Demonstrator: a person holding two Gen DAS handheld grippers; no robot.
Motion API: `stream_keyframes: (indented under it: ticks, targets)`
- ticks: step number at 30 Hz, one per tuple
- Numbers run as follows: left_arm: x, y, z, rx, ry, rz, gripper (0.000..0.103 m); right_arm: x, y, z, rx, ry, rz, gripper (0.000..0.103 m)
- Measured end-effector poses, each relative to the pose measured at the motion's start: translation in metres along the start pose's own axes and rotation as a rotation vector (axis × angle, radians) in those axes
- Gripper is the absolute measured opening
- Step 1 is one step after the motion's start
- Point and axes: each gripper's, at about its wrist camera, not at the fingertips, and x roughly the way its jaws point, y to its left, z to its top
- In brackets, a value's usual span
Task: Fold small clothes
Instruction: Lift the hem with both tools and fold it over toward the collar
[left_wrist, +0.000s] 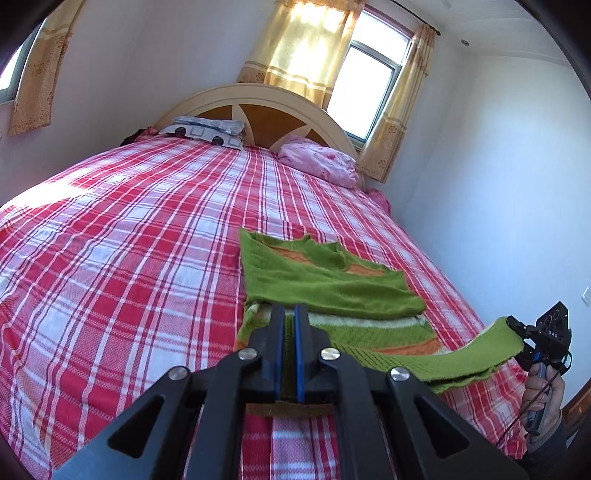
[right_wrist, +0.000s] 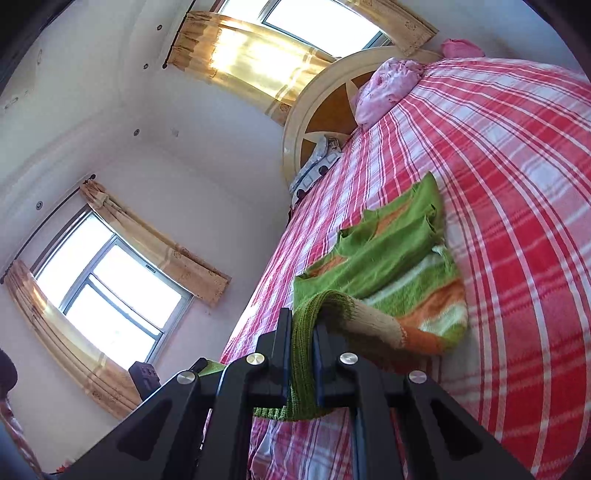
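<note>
A small green knitted sweater (left_wrist: 325, 280) with orange and white stripes lies on the bed, its sleeves folded over its front. Its ribbed bottom hem is raised off the sheet and stretched between both grippers. My left gripper (left_wrist: 290, 312) is shut on the hem's left end, and green knit shows between its blue pads. My right gripper (left_wrist: 511, 322), held by a hand (left_wrist: 543, 398), pinches the hem's other end at the far right. In the right wrist view the sweater (right_wrist: 388, 258) drapes away from my right gripper (right_wrist: 301, 321), which is shut on the green ribbing. Part of the left gripper (right_wrist: 199, 363) shows at the lower left.
The bed carries a red and white plaid sheet (left_wrist: 129, 240). At its head stand a cream and wood headboard (left_wrist: 258, 110), a patterned pillow (left_wrist: 207, 131) and a pink bundle of cloth (left_wrist: 321, 162). A white wall (left_wrist: 498, 184) runs close along the bed's right side.
</note>
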Motion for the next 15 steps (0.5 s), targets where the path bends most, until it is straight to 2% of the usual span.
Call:
stream_keyframes:
  ticks: [15]
  targets:
    - [0.082,0.012,0.066,0.010,-0.022,0.067,0.006,0.075,0.001,0.086,-0.029,-0.009,-0.033,0.010]
